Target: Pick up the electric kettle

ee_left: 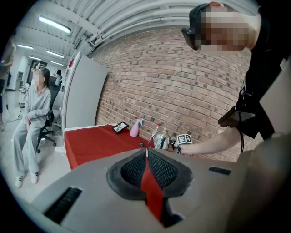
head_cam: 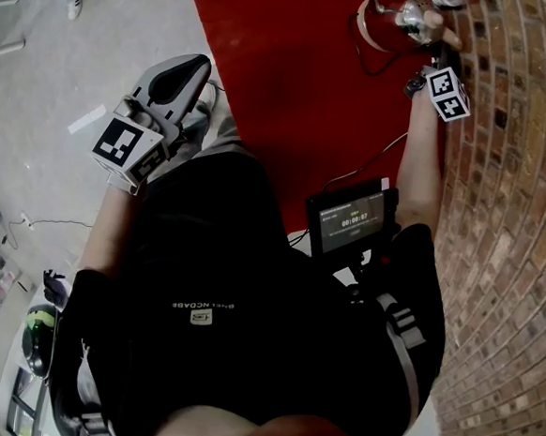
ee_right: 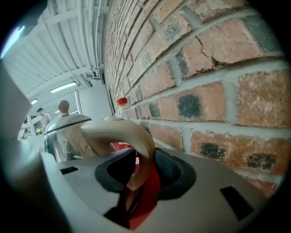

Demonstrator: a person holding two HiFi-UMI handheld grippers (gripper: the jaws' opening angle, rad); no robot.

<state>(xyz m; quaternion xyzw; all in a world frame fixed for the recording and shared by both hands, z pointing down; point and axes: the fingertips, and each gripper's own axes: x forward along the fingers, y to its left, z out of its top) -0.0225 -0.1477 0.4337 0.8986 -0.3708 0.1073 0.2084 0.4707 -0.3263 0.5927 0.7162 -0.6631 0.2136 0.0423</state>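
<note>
While L gripper [head_cam: 183, 72] hangs off to the side of the red table [head_cam: 284, 82], fingers together on nothing, R gripper [head_cam: 426, 66] reaches out to the kettle [head_cam: 416, 17]. The kettle stands at the table's far end, close by the brick wall [head_cam: 519, 203]. R gripper view: cream handle [ee_right: 134, 136] runs down betw. the pads, which look clamped on it, w/ the steel body just left. Step in hand, I'd say: securing the grip. Lift not begun, as kettle seems to sit on the cloth. Next: check hold is firm, then raise straight up, keeping it level & clear of the wall. Handle is smooth and curved, so it could slip or swing.
</note>
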